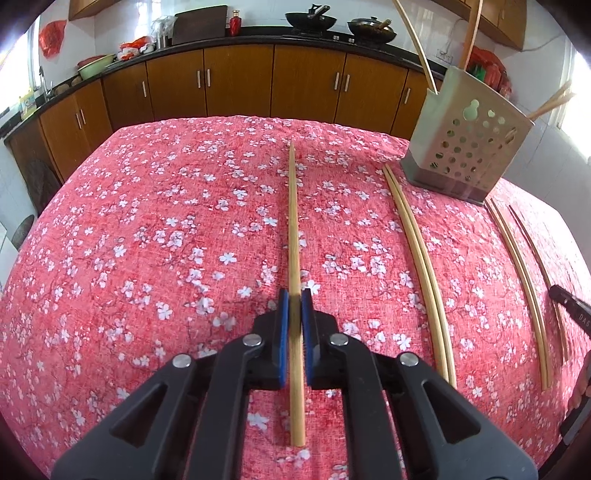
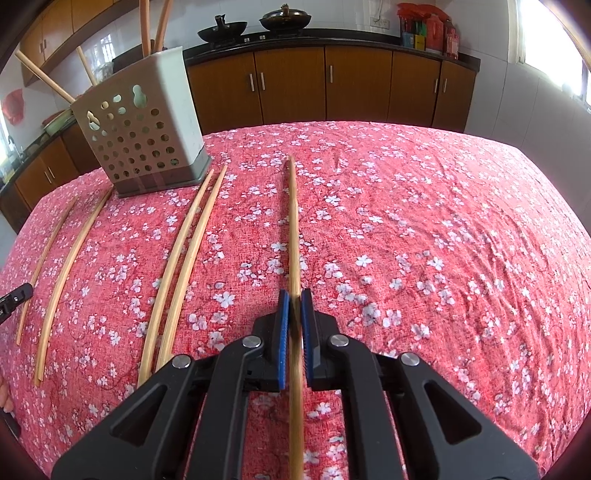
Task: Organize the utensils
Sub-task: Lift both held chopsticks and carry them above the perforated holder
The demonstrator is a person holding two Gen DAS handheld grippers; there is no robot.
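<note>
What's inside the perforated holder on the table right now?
Several chopsticks stand in the holder, their upper ends sticking out above its rim. Their lower parts are mostly hidden behind its walls.

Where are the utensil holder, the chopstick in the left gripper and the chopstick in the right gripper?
utensil holder (image 1: 469,155), left wrist view, its perforated front wall.
left chopstick (image 1: 293,221), left wrist view, shaft ahead of the pads.
right chopstick (image 2: 293,229), right wrist view, shaft ahead of the pads.
</note>
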